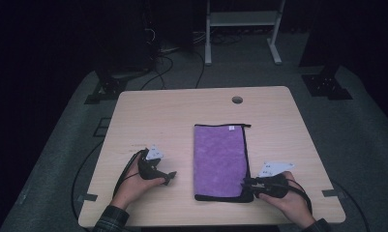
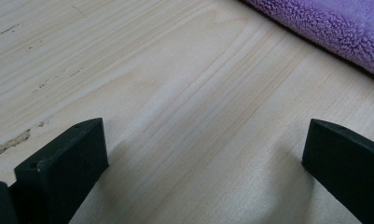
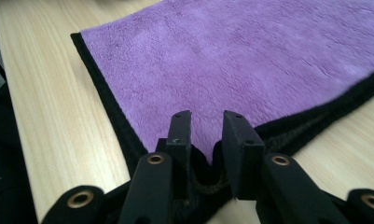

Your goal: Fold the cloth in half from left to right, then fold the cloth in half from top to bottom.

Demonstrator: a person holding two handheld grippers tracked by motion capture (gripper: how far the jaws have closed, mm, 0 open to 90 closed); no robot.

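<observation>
My right gripper [image 1: 248,182] pinches the towel [image 1: 219,159] at its near right corner; its long axis runs away from me. My left gripper [image 1: 170,177] is spread, beside it.

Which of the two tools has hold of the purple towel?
The right tool, pinching the purple towel at its near right corner. The left tool is open over bare table.

A: Left gripper [image 1: 168,178]: black body, grey three-cornered plate on top, black cable looping off. Plaid cuff at that wrist.

B: Right gripper [image 3: 207,128]: same black build; blocky fingers [image 3: 180,135], brass-ringed holes along the arms. Dark sleeve edge.
</observation>
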